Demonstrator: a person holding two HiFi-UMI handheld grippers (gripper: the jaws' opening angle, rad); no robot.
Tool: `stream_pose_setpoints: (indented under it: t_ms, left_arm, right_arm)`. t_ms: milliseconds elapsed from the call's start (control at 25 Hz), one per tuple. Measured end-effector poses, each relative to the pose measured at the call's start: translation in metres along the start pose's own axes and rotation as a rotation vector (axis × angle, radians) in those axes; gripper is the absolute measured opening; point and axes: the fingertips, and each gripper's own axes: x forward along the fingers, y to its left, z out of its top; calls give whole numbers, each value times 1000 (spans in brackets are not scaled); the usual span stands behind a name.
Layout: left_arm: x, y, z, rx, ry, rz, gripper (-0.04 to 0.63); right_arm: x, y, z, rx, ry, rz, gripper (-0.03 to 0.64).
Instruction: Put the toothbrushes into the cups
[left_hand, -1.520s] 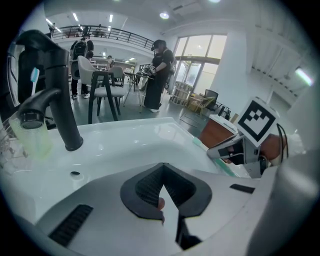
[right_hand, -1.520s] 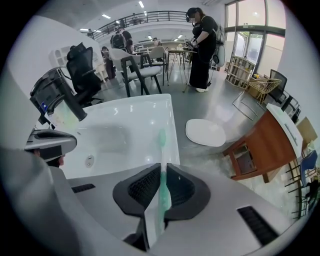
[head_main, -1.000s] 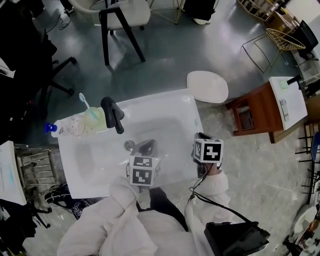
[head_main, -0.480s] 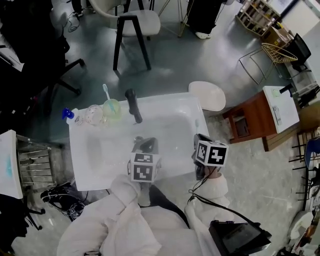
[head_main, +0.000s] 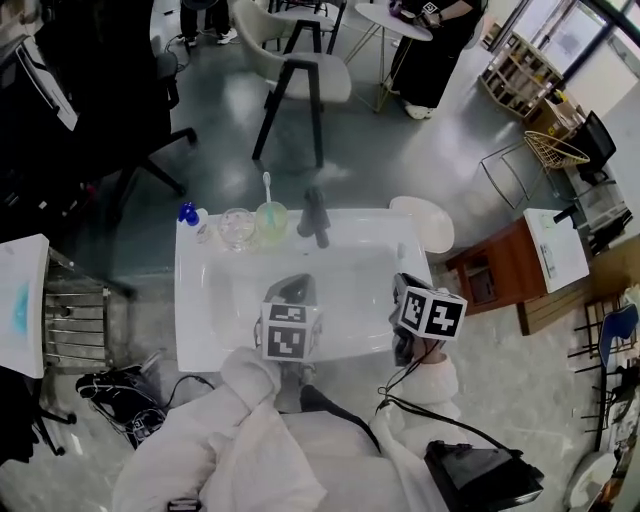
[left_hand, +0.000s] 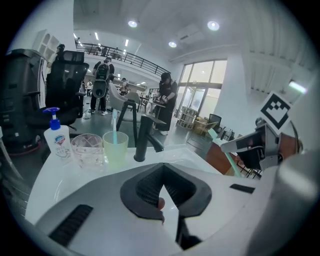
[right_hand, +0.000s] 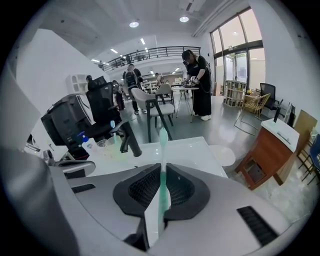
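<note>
Glass cup (head_main: 237, 228) at the far left of the sink (head_main: 192, 310) looked empty; the green cup (head_main: 271, 218) beside it held a brush. The left gripper (left_hand: 166, 196) sat closed on nothing. The right gripper (right_hand: 162, 197) pinched a green toothbrush (right_hand: 162, 145) upright, well apart from the cups. Reaching over, it might clip the tap (head_main: 315, 215) or tip a cup.

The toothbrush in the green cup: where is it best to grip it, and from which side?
Grip the toothbrush on the bare stem above the green cup's rim, probably coming from above: it stands nearly upright, with the clear cup and the faucet close on either side.
</note>
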Motion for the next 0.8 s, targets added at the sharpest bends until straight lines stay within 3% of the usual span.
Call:
stream_pose_setpoints:
  t_ms: [400, 800]
  left_arm:
    - [-41, 75, 9, -129, -87, 105, 5]
    - [-90, 159, 3, -207, -140, 254, 5]
  right_arm:
    - [-9, 79, 25, -116, -21, 71, 46]
    - [13, 181, 44, -194, -45, 220, 46]
